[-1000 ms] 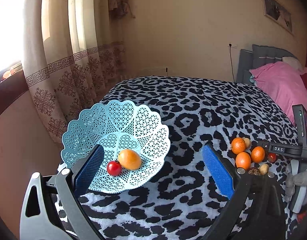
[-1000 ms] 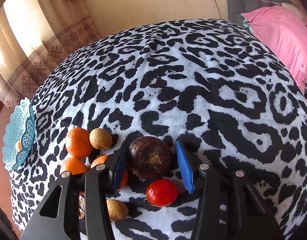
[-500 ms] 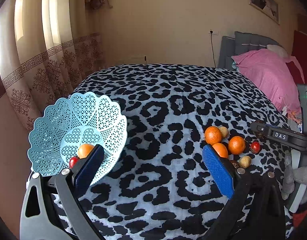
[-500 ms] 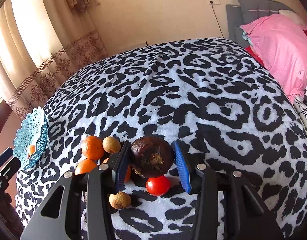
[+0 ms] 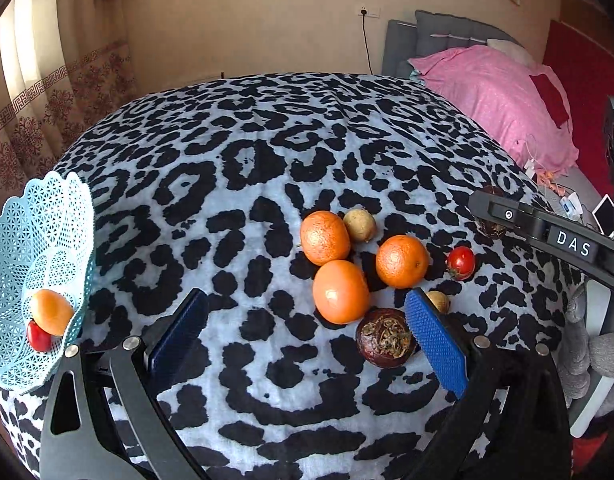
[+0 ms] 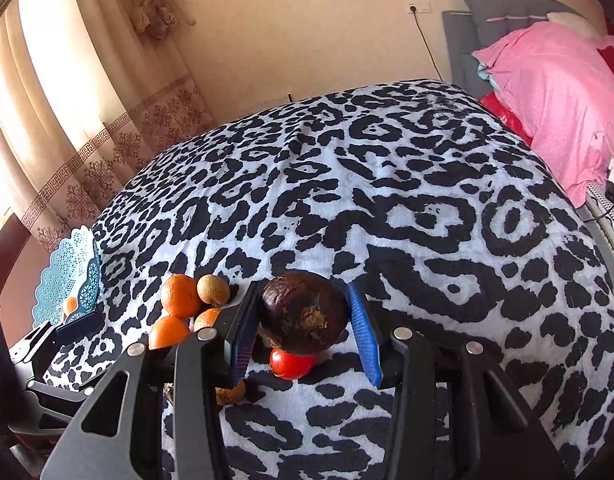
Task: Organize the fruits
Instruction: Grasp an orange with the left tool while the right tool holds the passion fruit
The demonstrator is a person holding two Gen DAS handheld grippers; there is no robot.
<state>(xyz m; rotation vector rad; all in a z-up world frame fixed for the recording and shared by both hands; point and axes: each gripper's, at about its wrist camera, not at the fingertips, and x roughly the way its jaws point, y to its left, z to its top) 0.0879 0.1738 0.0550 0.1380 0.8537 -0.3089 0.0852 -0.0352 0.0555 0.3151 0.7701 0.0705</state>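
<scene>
One leopard-print blanket (image 5: 267, 168), black blotches on pale grey, covers the whole bed and carries everything else. A pink pillow (image 5: 495, 92) lies at the far right by the grey headboard, and patterned curtains (image 6: 67, 128) hang on the left.

At the blanket's left edge stands the pale blue lattice basket (image 5: 23, 240), tilted so its inside faces the left wrist camera; an orange fruit (image 5: 51, 312) and a small red one (image 5: 38, 337) lie at its bottom.

The left gripper (image 5: 307, 332) hovers low over the blanket with its blue pads spread wide and nothing between them. The right gripper (image 6: 303, 324) is clamped on a dark brown, rough-skinned fruit (image 6: 303, 314), one pad pressed to each side, the fruit lifted clear of the cloth.

Well apart from the basket, the loose fruit sits in a cluster on the right half of the blanket. Three oranges (image 5: 341, 291) lie close together, the two nearer the headboard flanking the nearest one. A second dark brown fruit (image 5: 385, 338) rests just beside the left gripper's right pad, touching the nearest orange or nearly so. A small red tomato (image 5: 461, 263) lies to the right of the oranges, directly below the held fruit in the right wrist view. Two little tan fruits complete it: one (image 5: 359, 225) against the far orange, one (image 5: 439, 301) partly hidden behind the blue pad.
</scene>
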